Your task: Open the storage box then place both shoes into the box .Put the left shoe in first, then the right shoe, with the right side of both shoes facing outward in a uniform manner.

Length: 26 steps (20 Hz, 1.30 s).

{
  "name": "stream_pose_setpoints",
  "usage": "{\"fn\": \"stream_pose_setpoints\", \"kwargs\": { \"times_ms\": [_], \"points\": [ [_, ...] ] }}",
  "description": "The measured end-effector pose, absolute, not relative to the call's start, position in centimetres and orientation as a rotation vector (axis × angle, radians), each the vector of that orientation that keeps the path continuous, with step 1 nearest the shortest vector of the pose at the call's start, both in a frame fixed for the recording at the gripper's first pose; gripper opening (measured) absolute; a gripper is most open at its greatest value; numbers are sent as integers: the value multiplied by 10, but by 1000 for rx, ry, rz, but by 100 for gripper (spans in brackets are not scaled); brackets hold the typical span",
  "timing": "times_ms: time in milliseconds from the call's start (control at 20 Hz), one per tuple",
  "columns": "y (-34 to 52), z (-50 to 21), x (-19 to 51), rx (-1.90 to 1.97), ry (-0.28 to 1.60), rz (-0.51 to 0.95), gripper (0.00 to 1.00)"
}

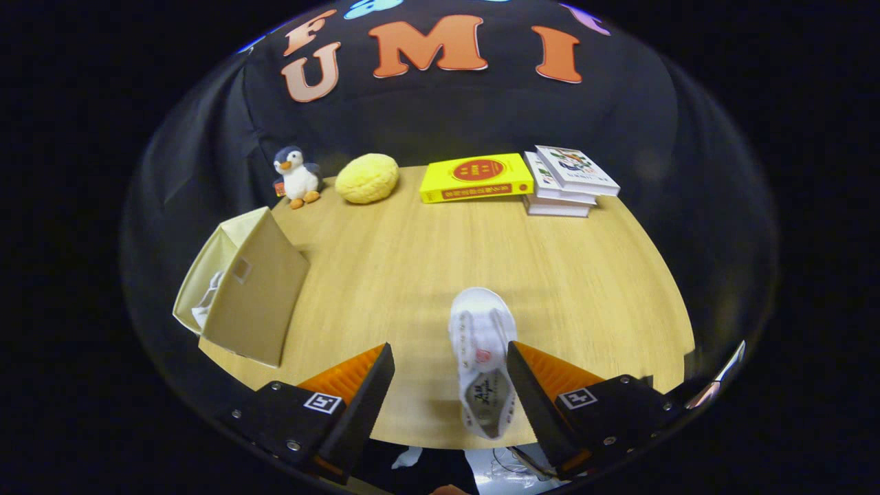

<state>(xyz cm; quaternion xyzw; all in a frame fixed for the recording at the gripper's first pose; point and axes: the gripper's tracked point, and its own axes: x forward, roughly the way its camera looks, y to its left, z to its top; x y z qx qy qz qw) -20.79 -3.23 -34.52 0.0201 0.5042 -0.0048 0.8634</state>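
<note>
One white shoe (483, 357) on table (385, 261) between open jaws, against right one; gripper (450, 385) holds nothing.

**Desk:** How is the light in the gripper view?

**Photographer:** Even and bright from overhead across the wooden table (412, 261), with soft shadows beside the storage box (251, 292) and under the books (560, 185). The booth wall behind falls off dark.

**Desk:** Sharpness?

**Photographer:** The white shoe (481, 357) is slightly overexposed, detail washed at the toe. The gripper (450, 381), its fingers spread wide, looks soft. Fisheye bending curves the table edge, and a faint hazy ring of glare runs around the rim.
</note>
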Motion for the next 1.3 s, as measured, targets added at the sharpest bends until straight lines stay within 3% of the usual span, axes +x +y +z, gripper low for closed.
{"fn": "stream_pose_setpoints", "kwargs": {
  "times_ms": [350,550,950,1300],
  "points": [
    [-87,-397,-236,-57,1088,-9,99],
    [-96,-423,-229,-71,1088,-3,92],
    [-86,-449,-200,-65,1010,-33,58],
    [-84,-456,-195,-13,1014,-64,14]
  ]
}}
